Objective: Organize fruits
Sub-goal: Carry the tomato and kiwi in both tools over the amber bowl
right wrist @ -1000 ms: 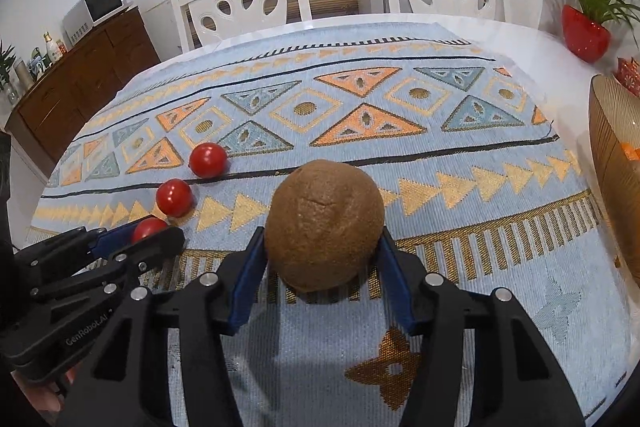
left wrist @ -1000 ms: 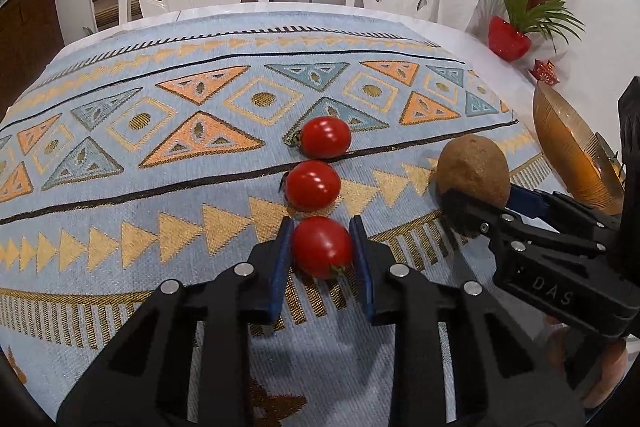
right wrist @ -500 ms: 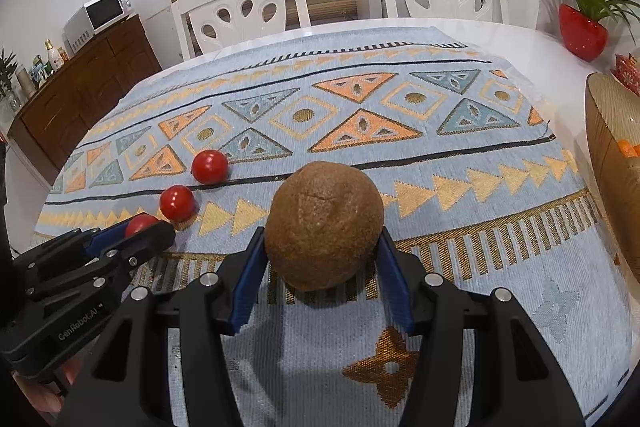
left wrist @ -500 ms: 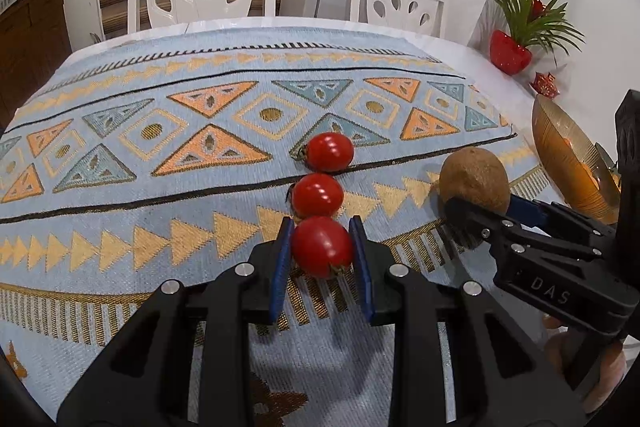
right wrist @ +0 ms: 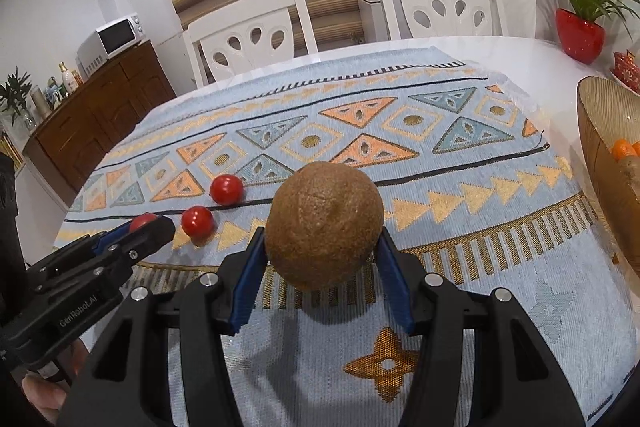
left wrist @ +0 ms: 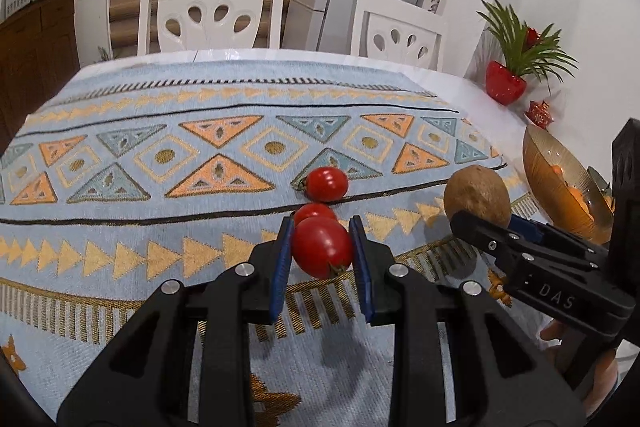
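Note:
My left gripper (left wrist: 321, 239) is shut on a red tomato (left wrist: 322, 247), held a little above the patterned cloth. Two more tomatoes lie on the cloth beyond it, one (left wrist: 316, 211) partly hidden behind the held one and one (left wrist: 326, 183) farther back. My right gripper (right wrist: 322, 247) is shut on a round brown fruit (right wrist: 323, 225), also raised off the cloth. In the left wrist view that brown fruit (left wrist: 477, 198) and the right gripper (left wrist: 484, 223) sit to the right. The right wrist view shows the left gripper (right wrist: 148, 227) at lower left, with both loose tomatoes (right wrist: 226, 189) (right wrist: 197, 221) beside it.
An amber glass bowl (left wrist: 560, 167) (right wrist: 604, 131) holding orange fruit stands at the table's right edge. A red pot with a green plant (left wrist: 506, 87) stands at the back right. Two white chairs (left wrist: 212, 15) stand behind the table. A wooden sideboard (right wrist: 96, 123) is at the left.
Both grippers have risen from the cloth with their fruit. The left-held tomato now overlaps the middle tomato in view. The two loose tomatoes have not moved.

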Available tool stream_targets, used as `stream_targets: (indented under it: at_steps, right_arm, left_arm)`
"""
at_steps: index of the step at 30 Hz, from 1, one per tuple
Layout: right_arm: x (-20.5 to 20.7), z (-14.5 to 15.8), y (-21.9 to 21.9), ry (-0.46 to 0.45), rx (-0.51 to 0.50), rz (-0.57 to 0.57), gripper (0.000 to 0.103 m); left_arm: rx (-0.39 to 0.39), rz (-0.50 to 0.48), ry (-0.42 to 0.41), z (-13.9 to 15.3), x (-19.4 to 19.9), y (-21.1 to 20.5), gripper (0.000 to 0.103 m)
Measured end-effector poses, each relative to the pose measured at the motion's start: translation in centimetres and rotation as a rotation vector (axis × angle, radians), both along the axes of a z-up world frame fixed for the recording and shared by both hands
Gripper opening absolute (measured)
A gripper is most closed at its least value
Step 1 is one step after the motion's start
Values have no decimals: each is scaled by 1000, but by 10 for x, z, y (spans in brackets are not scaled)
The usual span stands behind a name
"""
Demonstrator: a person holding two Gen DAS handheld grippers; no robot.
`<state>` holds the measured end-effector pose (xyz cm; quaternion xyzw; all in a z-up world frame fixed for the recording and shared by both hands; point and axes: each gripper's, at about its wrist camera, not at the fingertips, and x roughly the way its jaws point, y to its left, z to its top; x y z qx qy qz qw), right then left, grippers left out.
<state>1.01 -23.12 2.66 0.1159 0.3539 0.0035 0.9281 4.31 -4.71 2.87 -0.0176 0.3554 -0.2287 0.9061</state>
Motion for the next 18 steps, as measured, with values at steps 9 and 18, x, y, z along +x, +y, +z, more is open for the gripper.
stream_targets:
  at_steps: [9,18]
  right_arm:
    - [-23,12,-40,-101,150,-93,53]
    - [-75,46,-109,-194,226,-194,53]
  left_arm:
    - [-21,-21,-48,15,-13,-12,27]
    - [-26,-183,-144,78,-49,-91,27]
